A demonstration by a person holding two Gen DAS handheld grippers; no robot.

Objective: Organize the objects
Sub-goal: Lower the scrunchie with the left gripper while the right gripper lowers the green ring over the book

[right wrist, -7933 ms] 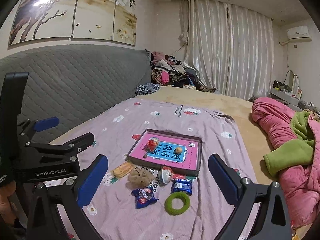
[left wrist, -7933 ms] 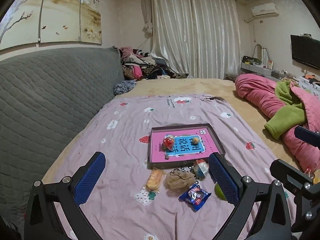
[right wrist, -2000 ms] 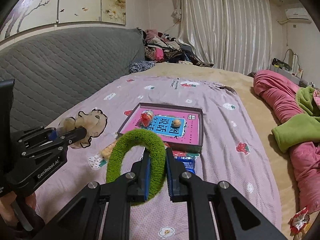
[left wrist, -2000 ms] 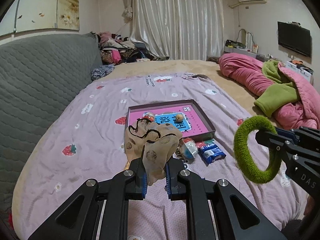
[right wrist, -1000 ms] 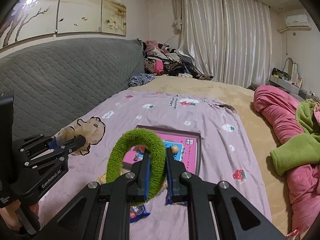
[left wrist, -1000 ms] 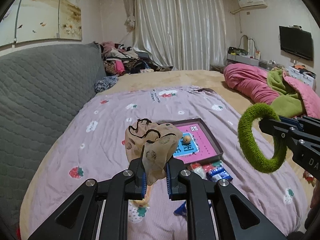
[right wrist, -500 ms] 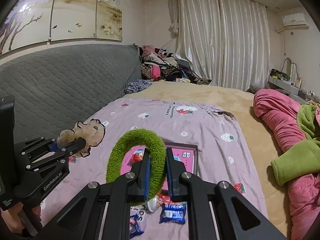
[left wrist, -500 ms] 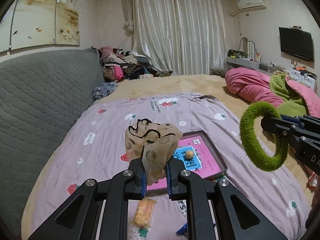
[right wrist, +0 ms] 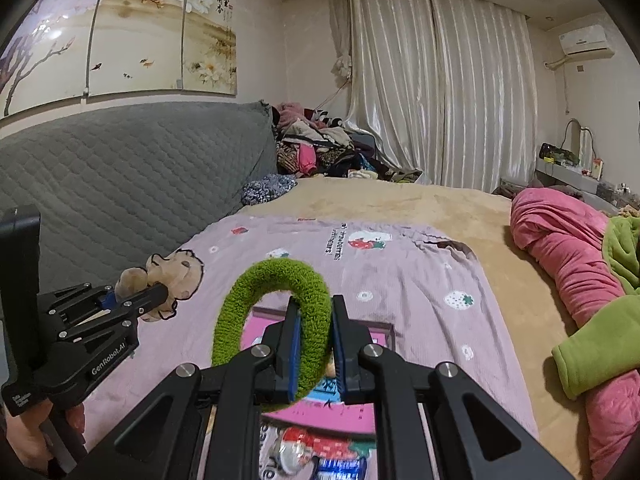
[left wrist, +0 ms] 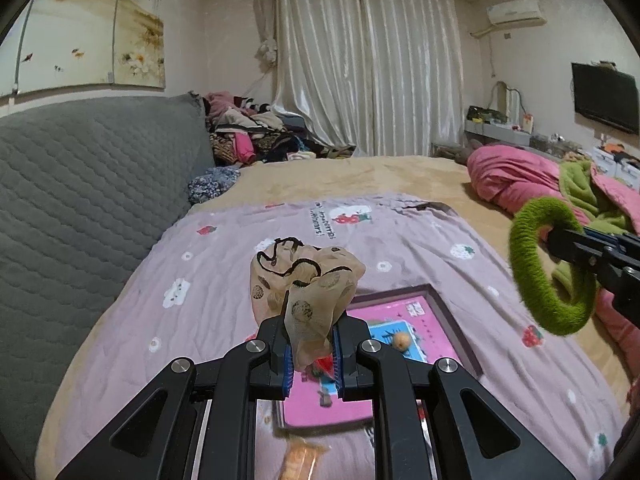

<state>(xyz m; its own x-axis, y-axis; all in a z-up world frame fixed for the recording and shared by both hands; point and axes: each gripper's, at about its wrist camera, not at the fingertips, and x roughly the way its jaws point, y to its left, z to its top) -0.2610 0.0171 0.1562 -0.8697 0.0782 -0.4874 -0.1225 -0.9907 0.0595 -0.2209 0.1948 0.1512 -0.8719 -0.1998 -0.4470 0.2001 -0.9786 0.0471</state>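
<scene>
Both sets of jaws are clamped down tight, each with something in them. The left gripper point(left wrist: 311, 354) pinches a beige sheer scrunchie point(left wrist: 306, 280) with dark trim by its lower folds, and the rest flops up above the pads. The right gripper point(right wrist: 314, 354) bites one side of a fuzzy green ring point(right wrist: 276, 316), which stands upright with most of the loop sticking out left of the pads.

Both items hang in the air over the pink tray point(left wrist: 404, 336) lying on the bed point(left wrist: 224, 280), which already has a small round tan thing point(left wrist: 401, 339) in it. So this looks like the carry-and-drop step. Doing it well probably means getting low over a bare patch of the tray before letting go, one side at a time, since the ring could roll off on its edge and the scrunchie may cling to the pads.

Readable stuff: "GenRobot.AI" on the left gripper's body in the right wrist view. The bedsheet has a strawberry print with small lettering, too warped to read. A snack packet point(right wrist: 340, 468) sits near the tray, label blurry.
</scene>
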